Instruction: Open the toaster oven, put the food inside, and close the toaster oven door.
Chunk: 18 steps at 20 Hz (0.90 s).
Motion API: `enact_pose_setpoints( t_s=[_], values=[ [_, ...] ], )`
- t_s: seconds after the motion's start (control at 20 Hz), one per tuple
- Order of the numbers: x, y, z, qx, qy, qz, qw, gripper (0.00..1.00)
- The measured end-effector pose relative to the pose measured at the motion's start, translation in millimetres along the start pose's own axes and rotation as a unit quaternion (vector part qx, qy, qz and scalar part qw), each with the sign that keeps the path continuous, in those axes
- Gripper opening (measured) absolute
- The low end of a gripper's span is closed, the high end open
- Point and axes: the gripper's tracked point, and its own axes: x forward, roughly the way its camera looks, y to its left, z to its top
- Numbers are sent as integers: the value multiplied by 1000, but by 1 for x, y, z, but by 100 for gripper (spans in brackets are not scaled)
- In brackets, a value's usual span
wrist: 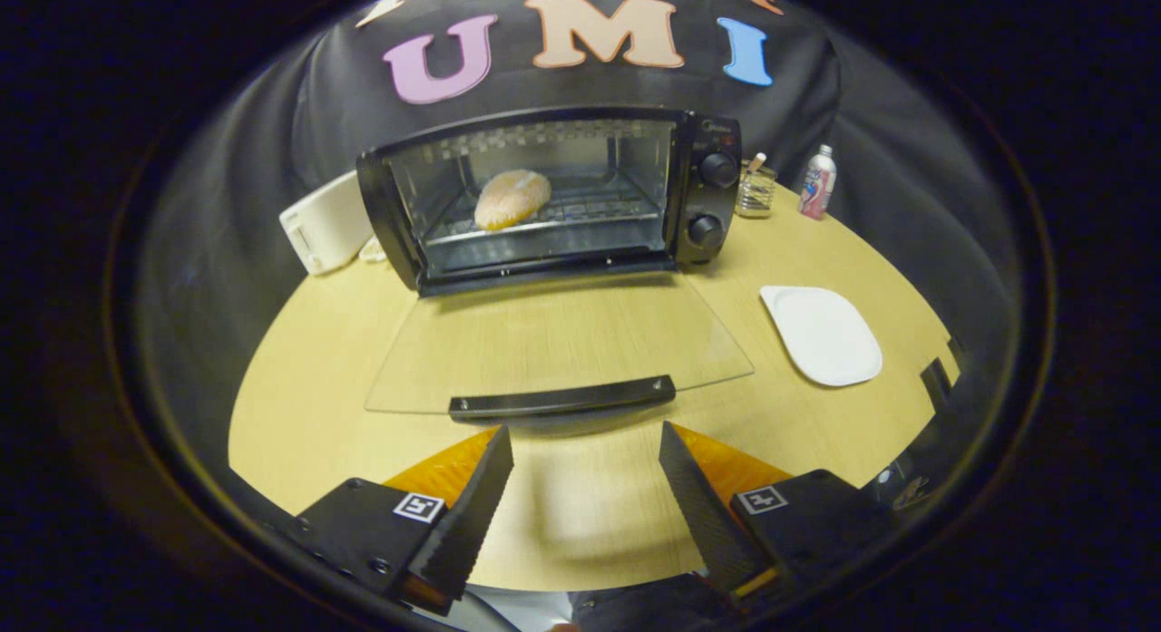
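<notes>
Staged recording booth, not real kitchen. Black cloth wall [871, 97] draped close behind round light-wood bench [299, 405]. Kitchen props set out on bench: black toaster oven [707, 197] with glass door down flat, white plate [821, 335], white appliance [326, 222] beside oven, small jar [755, 193], small bottle [817, 183]. Handheld gripper [586, 473] spread wide over bench edge, holding nothing.

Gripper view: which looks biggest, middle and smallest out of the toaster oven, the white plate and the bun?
1. Toaster oven, door folded down, clearly biggest.
2. White plate.
3. Bun on the oven rack; it sits farther away, so it may look smaller than it is.
The hand-held gripper is open.
</notes>
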Motion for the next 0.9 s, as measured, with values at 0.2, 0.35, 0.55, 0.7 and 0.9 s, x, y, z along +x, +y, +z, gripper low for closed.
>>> enact_pose_setpoints(
  t_s=[0.2,0.35,0.55,0.7,0.9],
  values=[
    [12,7,-1,-22,16,0,1000,100],
    [19,11,-5,-34,21,2,999,100],
    [16,12,1,-45,8,4,999,100],
    [13,10,15,-38,-15,7,999,100],
    [-4,15,52,-43,-58,9,997,100]
  ],
)
